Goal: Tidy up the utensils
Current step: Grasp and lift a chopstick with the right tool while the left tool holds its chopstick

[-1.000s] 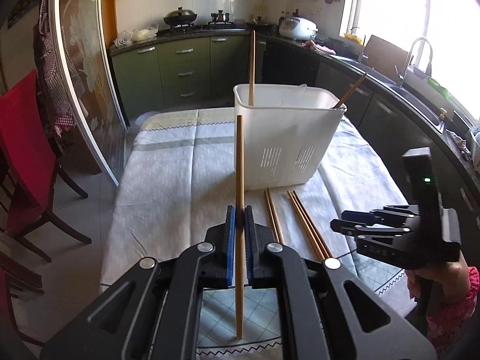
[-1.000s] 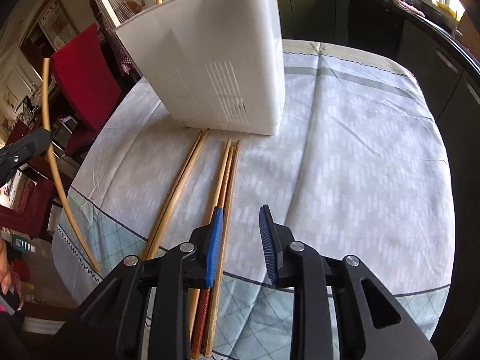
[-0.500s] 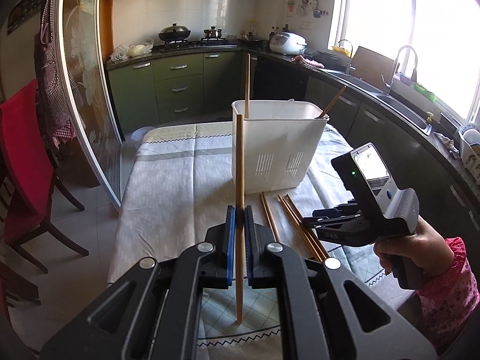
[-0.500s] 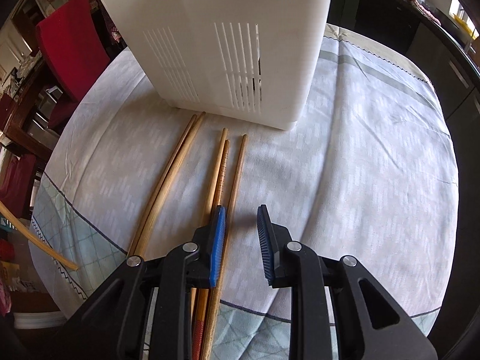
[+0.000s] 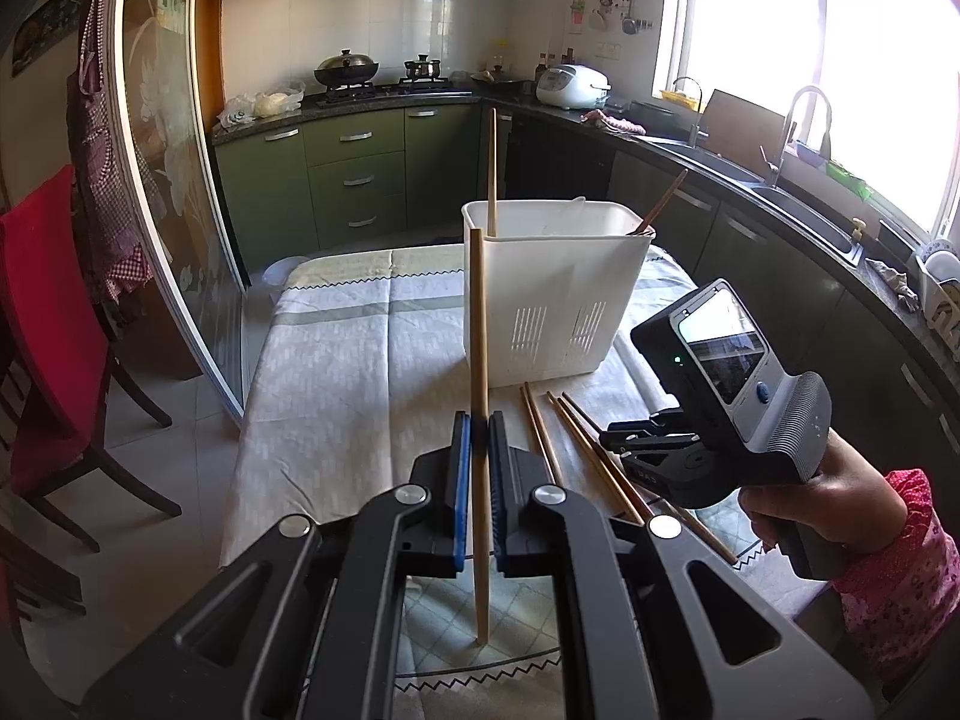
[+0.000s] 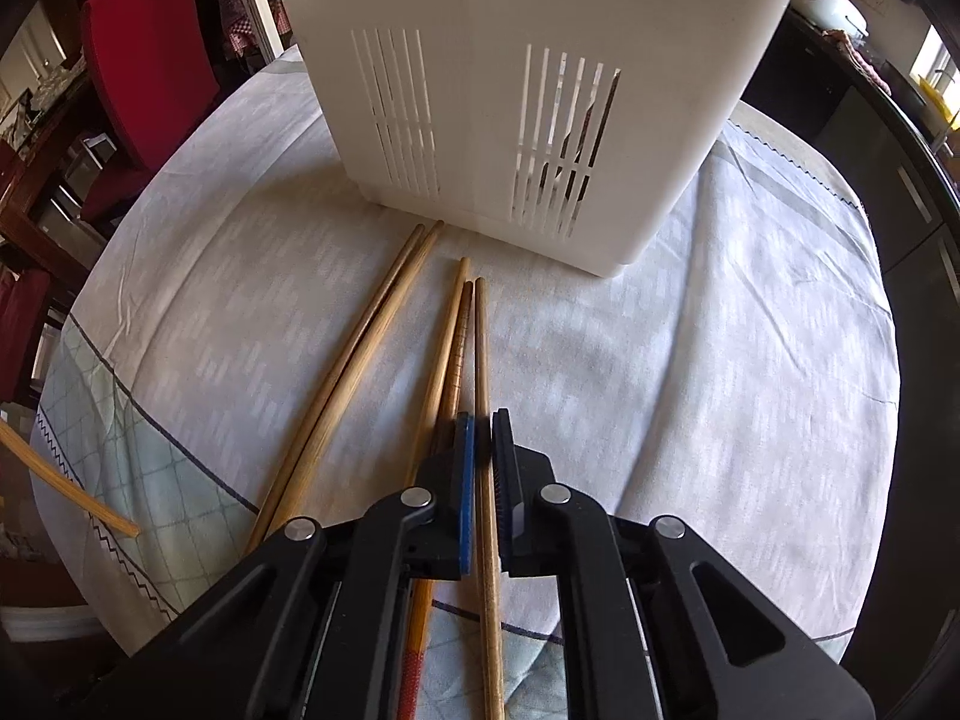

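Observation:
My left gripper (image 5: 478, 426) is shut on a light wooden chopstick (image 5: 478, 360) and holds it upright above the table's near edge. A white slotted utensil basket (image 5: 549, 288) stands on the table with two chopsticks leaning in it. My right gripper (image 6: 483, 426) is low over the cloth, shut on the rightmost chopstick (image 6: 482, 348) of several lying in front of the basket (image 6: 516, 78). It also shows in the left wrist view (image 5: 624, 441). The other loose chopsticks (image 6: 360, 360) lie to its left.
The table has a pale patterned cloth (image 6: 690, 372). Red chairs (image 5: 42, 330) stand to the left. Dark green kitchen cabinets (image 5: 354, 174) and a counter with a sink (image 5: 780, 180) run behind and to the right.
My right gripper has moved forward and down toward the basket and shut on the rightmost chopstick. My left gripper has risen and drawn back, still holding its chopstick upright.

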Tool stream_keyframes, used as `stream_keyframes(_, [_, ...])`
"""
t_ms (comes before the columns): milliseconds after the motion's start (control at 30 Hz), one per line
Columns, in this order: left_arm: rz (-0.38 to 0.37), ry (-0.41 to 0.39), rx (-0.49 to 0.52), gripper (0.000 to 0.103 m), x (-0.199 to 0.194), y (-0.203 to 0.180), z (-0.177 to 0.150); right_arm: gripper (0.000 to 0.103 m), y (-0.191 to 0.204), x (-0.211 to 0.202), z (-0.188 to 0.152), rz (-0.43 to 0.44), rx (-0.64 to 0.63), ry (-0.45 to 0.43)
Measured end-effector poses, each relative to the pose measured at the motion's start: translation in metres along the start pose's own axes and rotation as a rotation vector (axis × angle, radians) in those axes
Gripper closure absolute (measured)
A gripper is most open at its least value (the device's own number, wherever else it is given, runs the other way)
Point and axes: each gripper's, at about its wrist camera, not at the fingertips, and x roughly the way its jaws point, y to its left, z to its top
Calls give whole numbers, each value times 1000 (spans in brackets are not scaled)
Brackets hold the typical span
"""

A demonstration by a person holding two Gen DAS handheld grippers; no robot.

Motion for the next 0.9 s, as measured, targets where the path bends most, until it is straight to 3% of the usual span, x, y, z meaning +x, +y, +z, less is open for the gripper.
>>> stream_keyframes(133, [3, -3, 8, 97, -1, -1, -1, 96, -3, -28, -10, 36, 41, -85])
stream_keyframes(433, [6, -5, 9, 97, -2, 0, -1, 96, -25, -139, -47, 62, 117, -402])
stream_keyframes(700, [2, -16, 20, 97, -6, -2, -4, 96, -33, -190, -102, 35, 138, -520])
stream_keyframes(900, [-4, -13, 17, 97, -7, 0, -4, 96, -39, -208, -112, 37, 134, -552])
